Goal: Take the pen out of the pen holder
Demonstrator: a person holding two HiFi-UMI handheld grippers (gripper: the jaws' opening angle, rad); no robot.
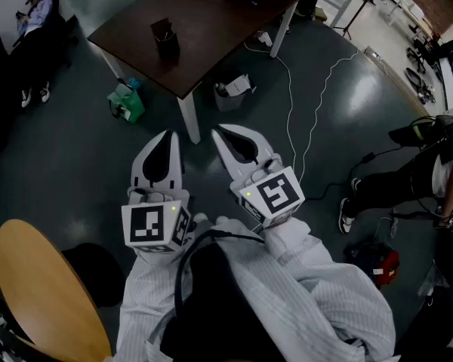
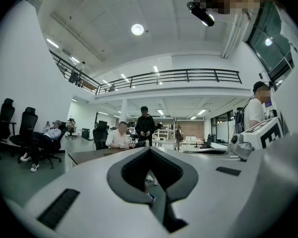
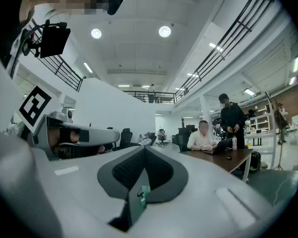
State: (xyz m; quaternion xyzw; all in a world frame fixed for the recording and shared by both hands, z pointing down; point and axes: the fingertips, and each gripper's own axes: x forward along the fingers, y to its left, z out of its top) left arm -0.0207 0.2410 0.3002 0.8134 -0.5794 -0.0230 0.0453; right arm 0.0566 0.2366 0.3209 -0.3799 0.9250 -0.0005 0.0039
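Observation:
A black pen holder point(image 1: 166, 39) stands on the dark brown table point(image 1: 211, 29) far ahead of me, with a dark pen point(image 1: 161, 27) sticking out of it. My left gripper point(image 1: 166, 136) and right gripper point(image 1: 220, 133) are held side by side above the floor, well short of the table. Both point level toward it. Each has its jaws shut with nothing between them. In the left gripper view the shut left gripper point(image 2: 150, 150) fills the foreground, and in the right gripper view the right gripper point(image 3: 144, 148) does. The holder is not discernible in either gripper view.
On the floor by the table's near leg point(image 1: 187, 119) lie a green bag point(image 1: 127, 101) and a grey bin point(image 1: 234, 93). A white cable point(image 1: 291, 89) runs across the floor. A wooden chair point(image 1: 41, 292) stands at my left, a seated person point(image 1: 408, 179) at my right.

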